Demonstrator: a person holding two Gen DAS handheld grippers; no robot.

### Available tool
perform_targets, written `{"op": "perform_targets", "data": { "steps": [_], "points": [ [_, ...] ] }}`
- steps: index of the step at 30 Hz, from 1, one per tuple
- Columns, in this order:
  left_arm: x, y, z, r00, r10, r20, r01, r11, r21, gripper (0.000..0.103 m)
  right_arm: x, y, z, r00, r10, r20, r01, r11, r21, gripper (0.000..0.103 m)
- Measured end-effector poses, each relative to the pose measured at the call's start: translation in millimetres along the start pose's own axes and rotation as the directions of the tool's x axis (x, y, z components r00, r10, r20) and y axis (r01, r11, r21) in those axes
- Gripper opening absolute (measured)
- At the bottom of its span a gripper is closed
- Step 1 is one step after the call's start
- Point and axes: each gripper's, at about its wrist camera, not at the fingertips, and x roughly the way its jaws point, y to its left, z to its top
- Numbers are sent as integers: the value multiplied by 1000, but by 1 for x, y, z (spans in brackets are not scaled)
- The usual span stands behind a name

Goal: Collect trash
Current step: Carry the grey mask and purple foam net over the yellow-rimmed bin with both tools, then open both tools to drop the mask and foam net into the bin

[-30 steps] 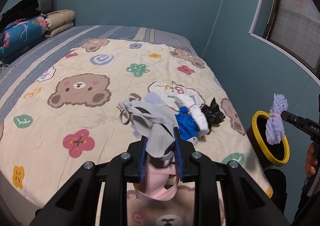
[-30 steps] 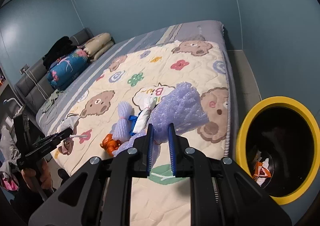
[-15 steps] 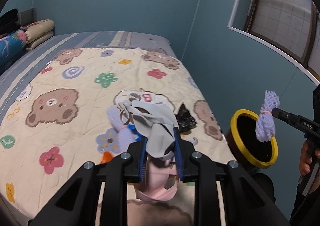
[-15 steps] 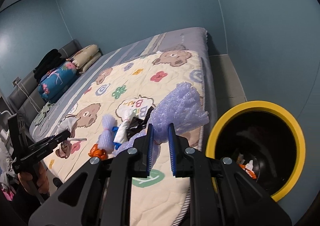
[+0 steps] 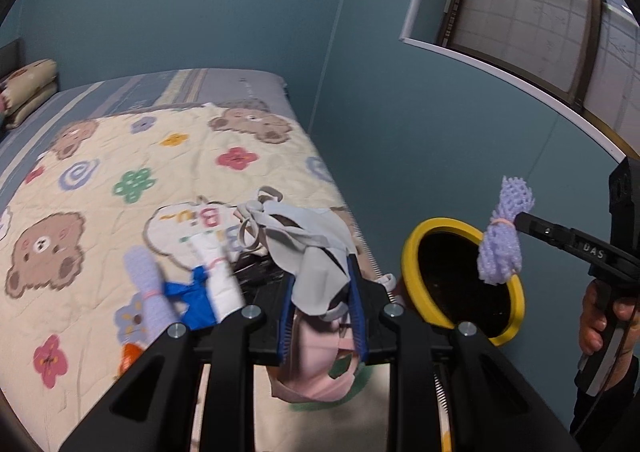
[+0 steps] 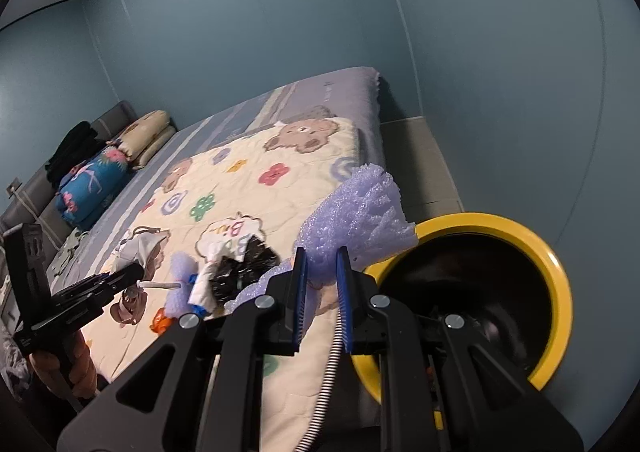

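Right tool (image 6: 322, 268): closed on a purple foam net (image 6: 356, 208) gathered at its middle by a band. In the left wrist view the net hangs upright over the near rim of the yellow-rimmed bin (image 5: 416, 248), its lower tuft already above the dark opening. The bin lies directly ahead and to the right of this tool, its mouth tilted toward the camera. Judgement: release is the step in hand, and only a slight advance and drop is called for.

Left tool (image 5: 322, 300): closed on a grey face mask (image 5: 316, 256) with a pink mask (image 5: 316, 364) hanging below the fingers. The bin lies to this tool's right, near but apart, across the edge of the bed (image 5: 256, 88). The right tool is clearly the nearer of the two.

Remaining trash on the quilt (image 5: 132, 156), clustered near the bed edge closest to the bin: a second purple foam roll (image 5: 148, 288), a white roll with a blue scrap (image 5: 220, 284), a black crumpled wrapper (image 6: 244, 264) and a small orange piece (image 6: 160, 322).

Clearances: open air above the bin; the wall stands close behind it. The bed edge and bin rim sit just beside each other. Judgement: a light net could catch on the rim or fall into the gap.
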Motion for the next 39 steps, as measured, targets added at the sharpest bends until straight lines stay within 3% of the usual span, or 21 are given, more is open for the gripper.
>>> {"op": "perform_targets", "data": {
  "steps": [13,25,36,39],
  "points": [
    [54,-87,16,990,-127,-55,132,986,98,22,-16,-57,2,991,-129,22,127,990,52,14],
    [107,-145,7,971,-192,-141,212,966,146,22,4,-98,-7,977,-213,-25,215,972,97,14],
    [156,-168,-1,949,-228,-220,251,965,81,22,31,-131,-17,960,-269,-84,279,947,159,16],
    [163,-171,-6,944,-231,-234,252,966,63,24,32,-137,-21,952,-289,-103,303,939,165,21]
  ]
}}
